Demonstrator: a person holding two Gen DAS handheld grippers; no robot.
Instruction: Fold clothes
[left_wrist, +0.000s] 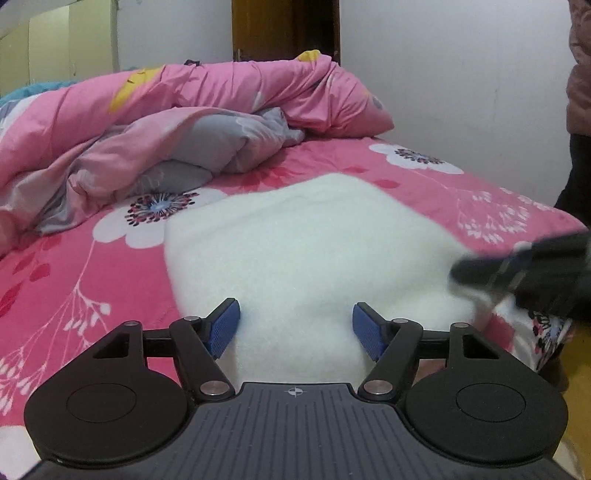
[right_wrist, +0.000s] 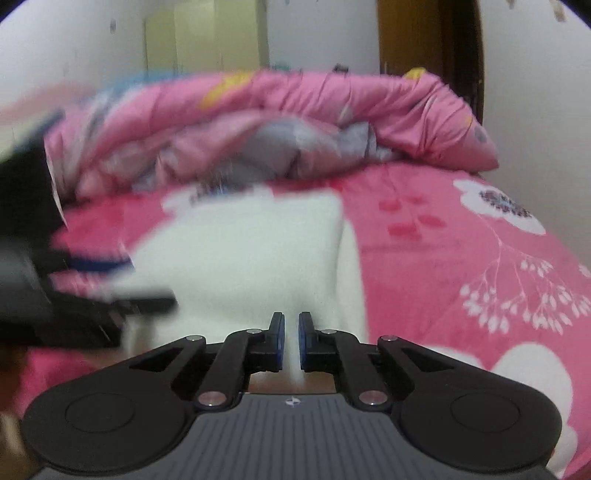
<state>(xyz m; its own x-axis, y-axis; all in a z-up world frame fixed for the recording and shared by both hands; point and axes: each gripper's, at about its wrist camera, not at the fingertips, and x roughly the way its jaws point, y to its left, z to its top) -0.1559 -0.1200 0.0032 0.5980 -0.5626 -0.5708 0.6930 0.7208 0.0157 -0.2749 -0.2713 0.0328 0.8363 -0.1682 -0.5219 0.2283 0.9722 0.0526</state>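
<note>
white fleece garment (left_wrist: 310, 258) lies mid-bed on pink floral sheet (left_wrist: 92, 280), near edge draping off | my left gripper (left_wrist: 295, 328) spread wide over that edge, holds nothing | my right gripper (right_wrist: 291, 341) nearly closed, whether it pinches fleece I cannot tell | likely soft, light, floppy; I'd grab edge or corner

garment (left_wrist: 314, 240): fuzzy white fleece | bedsheet (left_wrist: 92, 280): smooth printed cloth
</note>
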